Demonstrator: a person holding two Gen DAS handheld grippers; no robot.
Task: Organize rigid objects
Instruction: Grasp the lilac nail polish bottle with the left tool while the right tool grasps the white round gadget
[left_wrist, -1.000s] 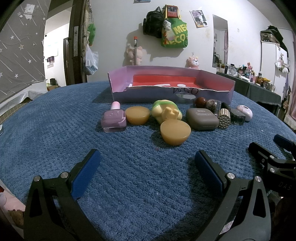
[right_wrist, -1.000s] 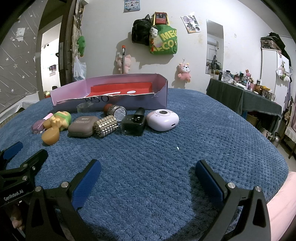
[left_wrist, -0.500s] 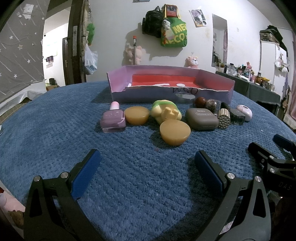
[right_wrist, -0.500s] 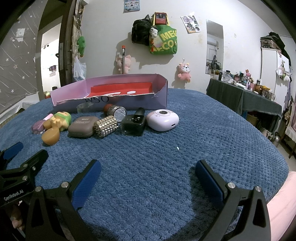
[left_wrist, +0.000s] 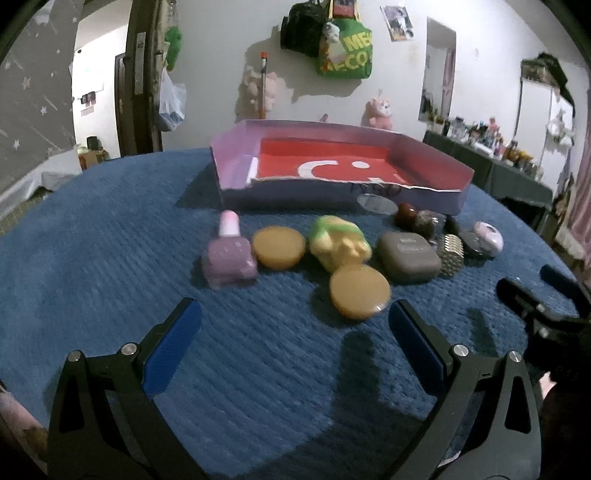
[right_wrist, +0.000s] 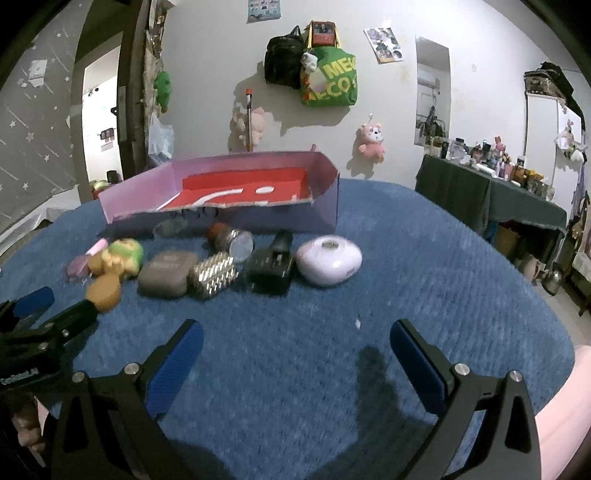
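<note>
With both the left gripper (left_wrist: 293, 325) and right gripper (right_wrist: 295, 345) spread wide and empty, the step looks like a first pick (my judgement): centre one on the tan disc (left_wrist: 359, 291) mid-frame, then lift toward the purple box (left_wrist: 428, 194) above.

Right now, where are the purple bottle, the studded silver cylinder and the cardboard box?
purple bottle (left_wrist: 229, 261), left wrist view, on its square body.
studded silver cylinder (right_wrist: 213, 274), right wrist view, on its studded side.
cardboard box (left_wrist: 295, 192), left wrist view, on its near outer wall.
</note>
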